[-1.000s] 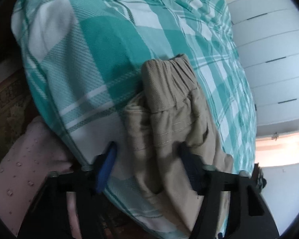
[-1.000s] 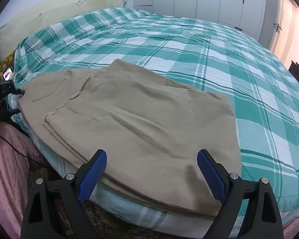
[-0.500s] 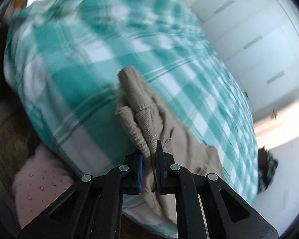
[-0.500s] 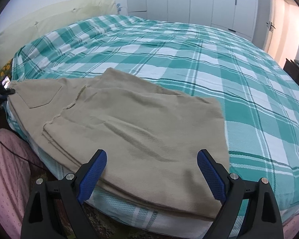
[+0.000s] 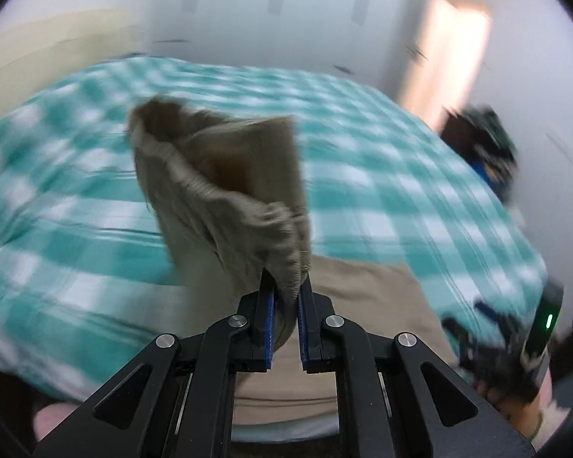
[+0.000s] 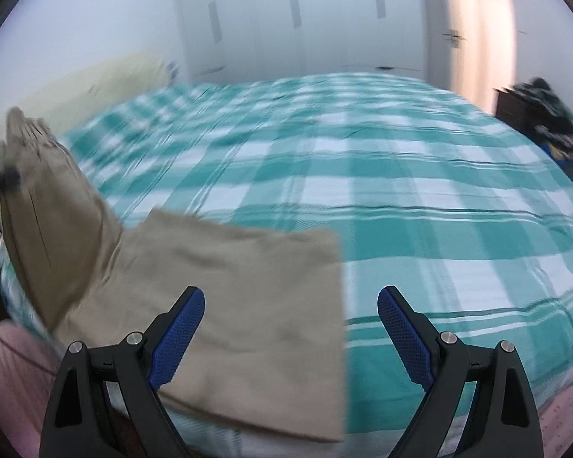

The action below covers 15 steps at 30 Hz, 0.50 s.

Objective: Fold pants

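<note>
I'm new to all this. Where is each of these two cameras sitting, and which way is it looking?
Left wrist view: rides the left tool, looking along its fingers down at the bed; the tool is shut on the lifted pants.
Right wrist view: rides the right tool, open and empty, looking down at the bed; a pink sleeve shows.
Shared: pants, checked bedcover, white wardrobe; each view catches the other tool at its edge.

Teal plaid bedspread [image 6: 401,198], white wardrobe doors [image 6: 294,19]
</note>
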### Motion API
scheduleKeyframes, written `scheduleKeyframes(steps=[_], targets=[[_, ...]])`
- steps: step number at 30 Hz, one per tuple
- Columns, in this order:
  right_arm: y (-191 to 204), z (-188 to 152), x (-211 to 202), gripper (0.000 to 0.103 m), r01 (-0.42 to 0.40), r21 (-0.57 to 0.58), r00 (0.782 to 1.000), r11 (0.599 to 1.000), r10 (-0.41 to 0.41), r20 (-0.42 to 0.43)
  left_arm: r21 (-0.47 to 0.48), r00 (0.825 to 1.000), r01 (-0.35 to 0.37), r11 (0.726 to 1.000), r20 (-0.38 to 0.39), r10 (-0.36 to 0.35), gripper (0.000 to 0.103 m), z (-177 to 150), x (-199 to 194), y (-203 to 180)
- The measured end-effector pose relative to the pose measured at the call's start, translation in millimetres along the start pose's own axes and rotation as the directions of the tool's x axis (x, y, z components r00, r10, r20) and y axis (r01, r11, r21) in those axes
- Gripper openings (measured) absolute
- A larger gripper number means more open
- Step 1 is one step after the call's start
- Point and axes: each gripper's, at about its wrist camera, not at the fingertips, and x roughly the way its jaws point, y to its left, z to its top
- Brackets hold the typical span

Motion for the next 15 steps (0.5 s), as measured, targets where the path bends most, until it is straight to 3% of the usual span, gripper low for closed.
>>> scheduleKeyframes(steps=[3,5,8,11,12,13,15], targets=[[-27,4,-7,0.091,0.039,0.074,0.999,0.996,-0.041,0.018,0.096,0.994,0.064,0.993,-0.094,-0.054,0.007,-14,47,-50],[-44,3,-8,0.091,0.059,0.123,0.998,0.991,-0.061,0.011,0.131,0.981,0.092,0.987,-0.184,-0.067,0.007,-30,86,-76],[-60,2,-8,0.091,0.07,0.176,0.997,0.982,-0.071,-0.004,0.18,0.958,0.091,0.98,-0.284,-0.037,0.013,-53,137,-99],[-63,0,-9,0.091,0.067,0.181,0.998,0.981,-0.067,-0.009,0.31,0.96,0.021,0.95,-0.273,0.068,0.016,-69,145,-122],[-62,1,-8,0.091,0.066,0.174,0.998,0.983,-0.065,-0.009,0.353,0.963,0.0,0.936,-0.253,0.096,0.026,-71,139,-129],[-60,0,-8,0.091,0.064,0.169,0.998,0.984,-0.063,-0.009,0.374,0.966,0.008,0.927,-0.242,0.089,0.06,-72,132,-132],[-56,0,-5,0.091,0.056,0.161,0.998,0.985,-0.055,-0.013,0.356,0.98,0.029,0.934,-0.193,0.044,0.094,-69,113,-126]])
